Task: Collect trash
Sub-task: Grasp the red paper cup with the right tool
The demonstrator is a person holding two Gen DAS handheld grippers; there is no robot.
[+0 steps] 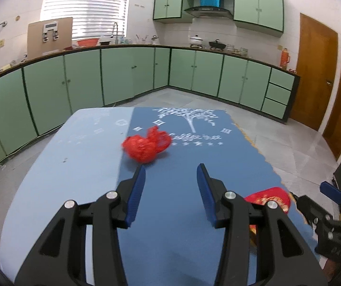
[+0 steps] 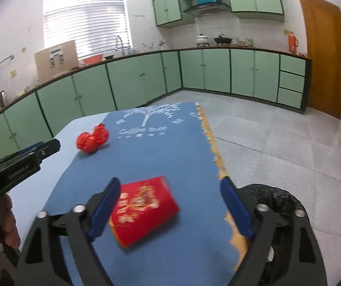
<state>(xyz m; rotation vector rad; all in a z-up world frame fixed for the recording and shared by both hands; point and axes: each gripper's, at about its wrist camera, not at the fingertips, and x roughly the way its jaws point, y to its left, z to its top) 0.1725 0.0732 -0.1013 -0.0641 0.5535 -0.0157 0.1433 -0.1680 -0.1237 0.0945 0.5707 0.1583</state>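
A crumpled red plastic bag (image 1: 146,145) lies on the blue table runner (image 1: 170,214), just ahead of my open, empty left gripper (image 1: 171,170). It also shows in the right wrist view (image 2: 91,139), far left of centre. A flat red packet with gold print (image 2: 144,211) lies on the runner (image 2: 165,157) between the wide-open fingers of my right gripper (image 2: 170,184), close to the left finger (image 2: 106,205). The packet also shows in the left wrist view (image 1: 269,199), partly hidden behind my left gripper's right finger.
A bin lined with a black bag (image 2: 277,197) stands on the floor by the table's right edge. The light blue tabletop (image 1: 63,178) extends left of the runner. Green kitchen cabinets (image 1: 122,76) line the far walls. A wooden door (image 1: 315,71) is at right.
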